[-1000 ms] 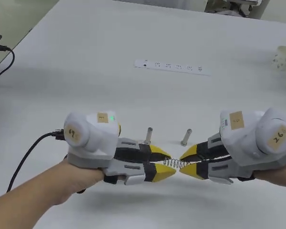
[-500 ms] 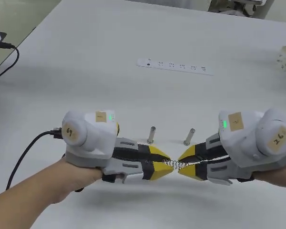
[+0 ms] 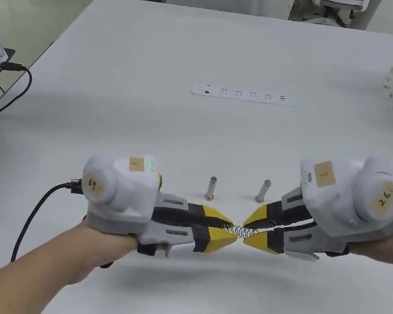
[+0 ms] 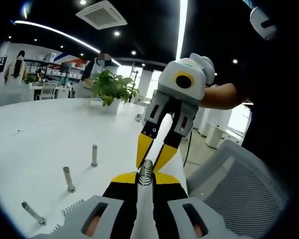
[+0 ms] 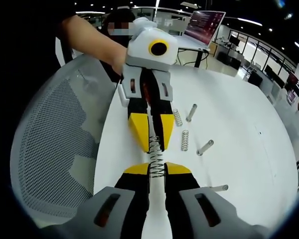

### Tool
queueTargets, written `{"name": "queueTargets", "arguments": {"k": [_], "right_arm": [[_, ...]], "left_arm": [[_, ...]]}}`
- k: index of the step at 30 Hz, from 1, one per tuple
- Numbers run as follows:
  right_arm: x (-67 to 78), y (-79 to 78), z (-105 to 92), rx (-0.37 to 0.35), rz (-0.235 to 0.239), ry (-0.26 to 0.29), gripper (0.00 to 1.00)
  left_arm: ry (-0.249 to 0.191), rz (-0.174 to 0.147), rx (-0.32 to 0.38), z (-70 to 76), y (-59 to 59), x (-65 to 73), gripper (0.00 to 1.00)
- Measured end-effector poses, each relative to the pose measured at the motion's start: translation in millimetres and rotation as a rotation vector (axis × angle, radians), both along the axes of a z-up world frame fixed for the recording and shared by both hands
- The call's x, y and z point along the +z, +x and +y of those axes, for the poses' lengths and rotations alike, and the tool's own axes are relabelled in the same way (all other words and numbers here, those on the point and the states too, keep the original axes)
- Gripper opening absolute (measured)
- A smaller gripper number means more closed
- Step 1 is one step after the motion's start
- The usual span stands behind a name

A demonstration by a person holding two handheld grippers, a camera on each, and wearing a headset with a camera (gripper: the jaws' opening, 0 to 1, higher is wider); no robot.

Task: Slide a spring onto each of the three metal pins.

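Spring (image 3: 241,230) held level above the counter (image 3: 150,78), just on the person's side of the two upright pins (image 3: 211,188). Fingers of left gripper (image 3: 230,230) pinched together on one end; fingers of right gripper (image 3: 249,233) pinched on the other. Two loose springs (image 5: 185,140) lie beside the pins.
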State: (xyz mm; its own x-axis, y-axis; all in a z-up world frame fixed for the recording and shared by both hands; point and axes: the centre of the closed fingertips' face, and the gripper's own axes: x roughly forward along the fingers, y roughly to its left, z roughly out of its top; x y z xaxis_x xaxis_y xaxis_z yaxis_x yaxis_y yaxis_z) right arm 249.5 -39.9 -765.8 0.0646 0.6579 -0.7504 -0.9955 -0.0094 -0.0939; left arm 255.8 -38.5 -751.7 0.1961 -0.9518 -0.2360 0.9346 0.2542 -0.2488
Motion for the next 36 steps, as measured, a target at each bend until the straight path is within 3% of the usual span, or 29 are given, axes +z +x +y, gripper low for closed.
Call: {"name": "queueTargets", "arguments": {"k": [28,36], "right_arm": [[-3.5,-2.1,-6.0,-0.003,0.016,0.000,0.10],[-4.1,-3.4,-6.6,-0.036,0.046,0.015,0.09]], "left_arm": [[-0.016,0.013,-0.007,1.0,-3.6,4.7,0.02],[-0.001,0.013,-0.009,1.6,-5.4,2.1,0.02]]}}
